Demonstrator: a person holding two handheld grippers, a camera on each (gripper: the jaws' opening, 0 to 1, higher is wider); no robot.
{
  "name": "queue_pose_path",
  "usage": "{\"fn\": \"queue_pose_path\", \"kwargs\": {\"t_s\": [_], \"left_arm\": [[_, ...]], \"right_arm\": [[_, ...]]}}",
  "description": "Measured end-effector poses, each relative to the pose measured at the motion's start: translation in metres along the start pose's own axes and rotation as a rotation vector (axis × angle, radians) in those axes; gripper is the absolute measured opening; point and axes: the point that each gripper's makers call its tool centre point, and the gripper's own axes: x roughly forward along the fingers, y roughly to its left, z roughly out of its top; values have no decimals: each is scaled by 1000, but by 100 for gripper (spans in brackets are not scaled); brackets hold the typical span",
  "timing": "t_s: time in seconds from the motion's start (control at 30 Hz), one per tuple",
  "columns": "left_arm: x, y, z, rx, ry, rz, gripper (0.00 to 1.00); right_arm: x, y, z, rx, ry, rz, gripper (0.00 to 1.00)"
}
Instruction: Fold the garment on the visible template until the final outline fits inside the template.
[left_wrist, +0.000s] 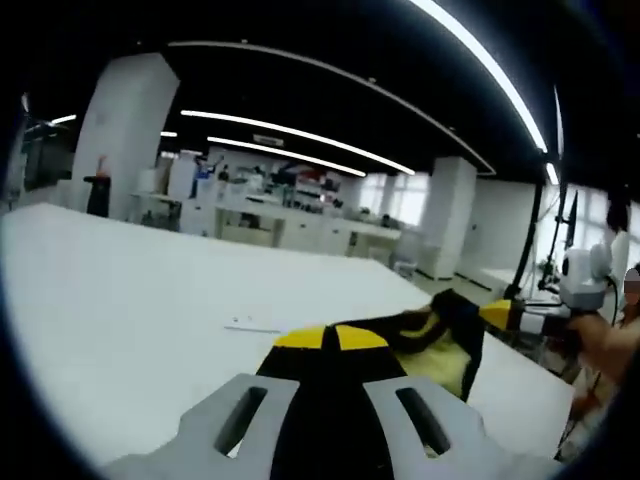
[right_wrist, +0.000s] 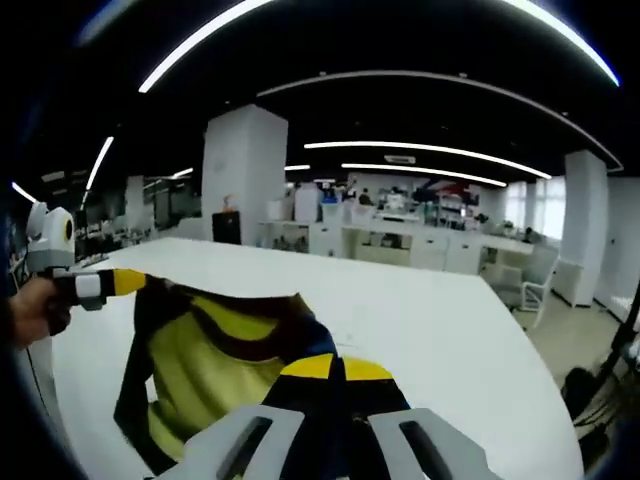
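Yellow-and-navy garment (right_wrist: 215, 365) hangs stretched between my two grippers above the white table (right_wrist: 440, 330). I judge a corner could slip, dropping it away from the template, which I cannot see. Left gripper (left_wrist: 330, 338) and right gripper (right_wrist: 330, 368) each clench fabric, raised level.

The garment's (right_wrist: 205, 370) lower part is cut off at the right gripper view's bottom edge. Desks (left_wrist: 290, 225) across the room are too blurred to make out. In the left gripper view, a person's hand (left_wrist: 610, 355) is cropped at the right edge.
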Motion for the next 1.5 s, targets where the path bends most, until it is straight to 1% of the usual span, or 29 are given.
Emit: {"fn": "queue_pose_path", "kwargs": {"t_s": [0.17, 0.27, 0.3, 0.37, 0.4, 0.43, 0.53, 0.57, 0.6, 0.63, 0.67, 0.7, 0.77, 0.8, 0.83, 0.87, 0.9, 0.93, 0.97, 1.0, 1.03, 1.1, 1.17, 1.2, 1.27, 1.3, 1.4, 1.47, 1.5], "left_arm": [[22, 14, -2, 39, 16, 28, 0], [39, 24, -4, 39, 23, 42, 0], [41, 25, -4, 39, 24, 43, 0], [53, 34, -10, 51, 37, 68, 0], [60, 39, -16, 30, 57, 77, 0], [65, 40, -18, 22, 62, 74, 0], [81, 47, -29, 30, 82, 84, 0], [86, 50, -32, 59, 86, 89, 0], [93, 53, -37, 83, 103, 93, 0], [100, 54, -40, 94, 108, 88, 0], [104, 55, -43, 112, 119, 88, 0], [110, 57, -48, 139, 140, 88, 0], [119, 61, -57, 215, 175, 90, 0], [124, 63, -65, 280, 219, 86, 0], [128, 61, -70, 263, 228, 78, 0], [135, 60, -73, 253, 223, 57, 0], [138, 61, -76, 264, 228, 58, 0], [142, 67, -82, 305, 264, 66, 0], [143, 68, -84, 308, 271, 67, 0], [149, 70, -88, 298, 267, 64, 0], [152, 73, -91, 298, 274, 59, 0], [156, 80, -98, 274, 289, 60, 0], [156, 88, -105, 263, 307, 79, 0], [156, 92, -111, 269, 327, 87, 0], [156, 95, -120, 277, 349, 82, 0], [155, 95, -122, 287, 355, 78, 0], [155, 97, -125, 287, 361, 69, 0], [155, 96, -124, 287, 360, 62, 0], [154, 96, -124, 285, 360, 62, 0]], "right_arm": [[24, -6, 1, -4, 8, 3, 0], [39, -12, 0, 17, 15, 2, 0], [43, -13, 0, 25, 19, 2, 0], [56, -18, -2, 34, 20, -2, 0], [66, -21, -5, 38, 27, -5, 0], [71, -21, -9, 55, 45, 1, 0], [94, -24, -16, 58, 59, 1, 0], [100, -26, -19, 60, 63, -4, 0], [105, -28, -23, 67, 70, -15, 0], [112, -32, -32, 92, 106, -30, 0], [117, -33, -37, 107, 124, -36, 0], [125, -35, -40, 110, 122, -40, 0], [135, -39, -51, 121, 148, -53, 0], [140, -40, -55, 120, 157, -57, 0], [144, -41, -60, 119, 167, -60, 0], [149, -43, -66, 122, 181, -63, 0], [152, -43, -70, 127, 190, -65, 0], [157, -44, -75, 135, 197, -65, 0], [161, -43, -78, 140, 205, -60, 0], [163, -43, -82, 137, 215, -60, 0], [166, -44, -91, 109, 248, -65, 0], [170, -44, -102, 73, 281, -68, 0], [176, -41, -108, 63, 286, -55, 0], [179, -38, -113, 57, 294, -39, 0], [182, -33, -119, 67, 308, -14, 0], [183, -33, -121, 67, 315, -18, 0], [183, -34, -122, 68, 315, -16, 0], [183, -33, -122, 54, 317, -7, 0], [183, -32, -122, 64, 322, 8, 0]]}}
